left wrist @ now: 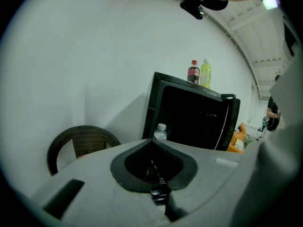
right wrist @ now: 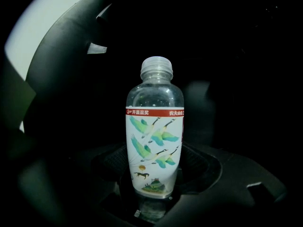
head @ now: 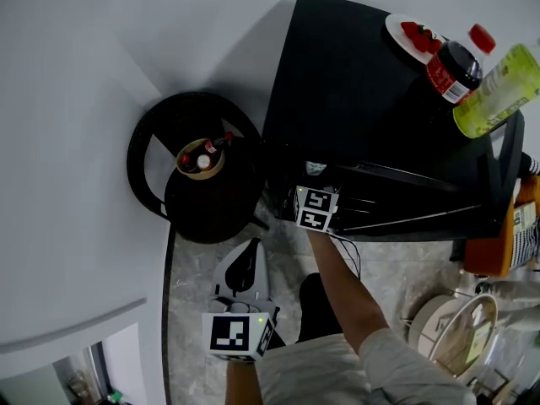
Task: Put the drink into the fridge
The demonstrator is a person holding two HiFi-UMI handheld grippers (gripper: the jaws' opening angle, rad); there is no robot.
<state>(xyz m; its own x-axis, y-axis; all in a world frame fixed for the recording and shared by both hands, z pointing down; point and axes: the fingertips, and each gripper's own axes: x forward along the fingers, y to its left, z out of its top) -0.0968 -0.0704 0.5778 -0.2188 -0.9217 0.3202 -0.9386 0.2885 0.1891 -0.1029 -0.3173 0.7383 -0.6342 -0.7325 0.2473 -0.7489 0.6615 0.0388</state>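
The bottle (right wrist: 155,141) stands upright between the right gripper's (right wrist: 152,195) jaws, which clamp its lower part, at the dark opening of the fridge (head: 354,83). The inside is too dark to make out. In the head view the gripper hides the bottle. The left gripper (left wrist: 153,145) hangs low, jaws together and empty.

The black fridge (head: 337,66) carries on its flat top a white plate (head: 398,39) of red food, with a red-capped cola bottle (head: 451,67) and a yellow-green drink bottle (head: 499,91) just beside the plate. The fridge stands on a grey marbled floor (head: 396,278). Left of the fridge, a dark wicker chair (head: 145,154) bears a small round basket (head: 196,172).
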